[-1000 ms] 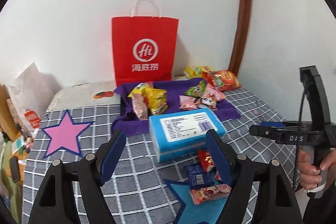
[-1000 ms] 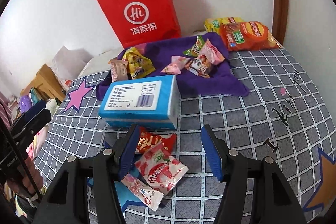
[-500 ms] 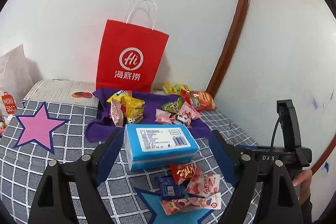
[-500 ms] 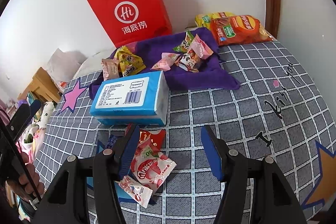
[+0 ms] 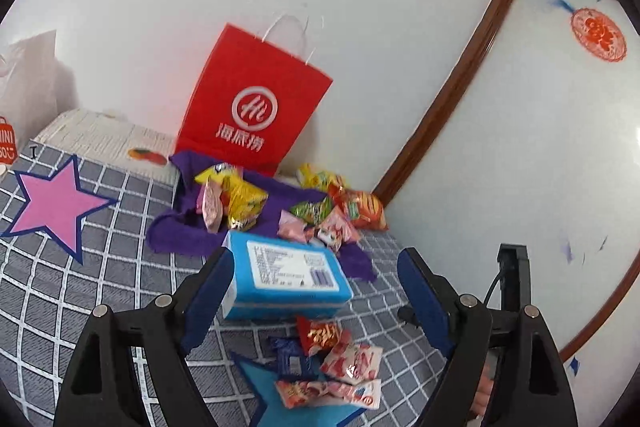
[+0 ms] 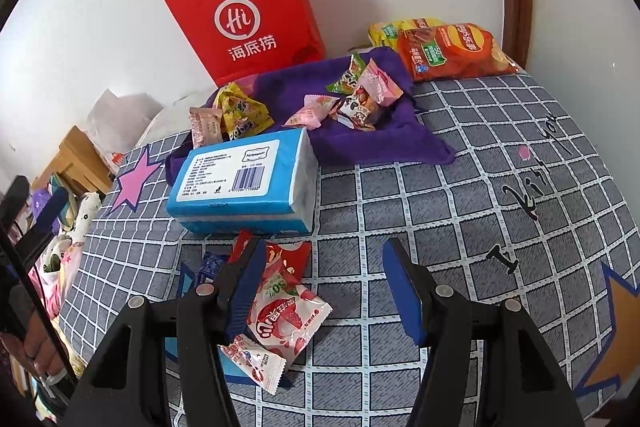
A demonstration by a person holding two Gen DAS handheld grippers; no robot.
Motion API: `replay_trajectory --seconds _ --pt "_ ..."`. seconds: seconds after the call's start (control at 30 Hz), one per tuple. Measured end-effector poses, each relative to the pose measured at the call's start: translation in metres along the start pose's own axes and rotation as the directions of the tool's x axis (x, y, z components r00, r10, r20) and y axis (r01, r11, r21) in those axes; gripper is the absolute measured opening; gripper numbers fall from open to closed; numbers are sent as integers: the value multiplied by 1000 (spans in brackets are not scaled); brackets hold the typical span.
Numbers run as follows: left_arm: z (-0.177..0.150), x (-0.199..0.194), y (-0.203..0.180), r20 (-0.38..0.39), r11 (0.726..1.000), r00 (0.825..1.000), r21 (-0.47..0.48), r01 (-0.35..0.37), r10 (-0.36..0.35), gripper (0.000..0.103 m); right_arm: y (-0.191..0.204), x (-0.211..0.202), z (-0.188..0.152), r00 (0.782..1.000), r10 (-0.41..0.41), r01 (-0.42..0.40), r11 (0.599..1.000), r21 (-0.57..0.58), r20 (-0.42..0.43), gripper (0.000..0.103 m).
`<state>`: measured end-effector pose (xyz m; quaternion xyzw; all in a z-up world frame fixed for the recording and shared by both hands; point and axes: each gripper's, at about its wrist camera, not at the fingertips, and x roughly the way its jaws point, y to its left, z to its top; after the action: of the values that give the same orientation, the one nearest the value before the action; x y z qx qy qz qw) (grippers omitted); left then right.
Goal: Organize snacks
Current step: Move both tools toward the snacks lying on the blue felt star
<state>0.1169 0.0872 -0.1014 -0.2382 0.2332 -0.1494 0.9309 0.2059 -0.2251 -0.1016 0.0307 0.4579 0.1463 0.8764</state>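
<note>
Four snack packets [image 5: 332, 367] lie below the left gripper [image 5: 316, 297]'s spread jaws.

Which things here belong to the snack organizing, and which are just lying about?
Job:
- snack packets on the purple cloth
- packets near the blue star
- chip bags

Lying about:
- tissue box
- red paper bag
- white bag
</note>
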Motion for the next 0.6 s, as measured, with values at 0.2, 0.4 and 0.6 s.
replay_trajectory --seconds 0.2,0.4,0.6 --pt "-11 9 7 -71 996 994 30 -81 83 81 -3 4 -6 1000 -6 6 1000 0 -7 60" --pt "-27 26 11 -157 990 978 47 -135 140 81 2 15 -23 1000 -6 5 999 -32 -30 60" --pt "-34 36 13 -191 988 969 38 -149 153 81 21 34 -43 997 -1 -7 994 -111 -75 60"
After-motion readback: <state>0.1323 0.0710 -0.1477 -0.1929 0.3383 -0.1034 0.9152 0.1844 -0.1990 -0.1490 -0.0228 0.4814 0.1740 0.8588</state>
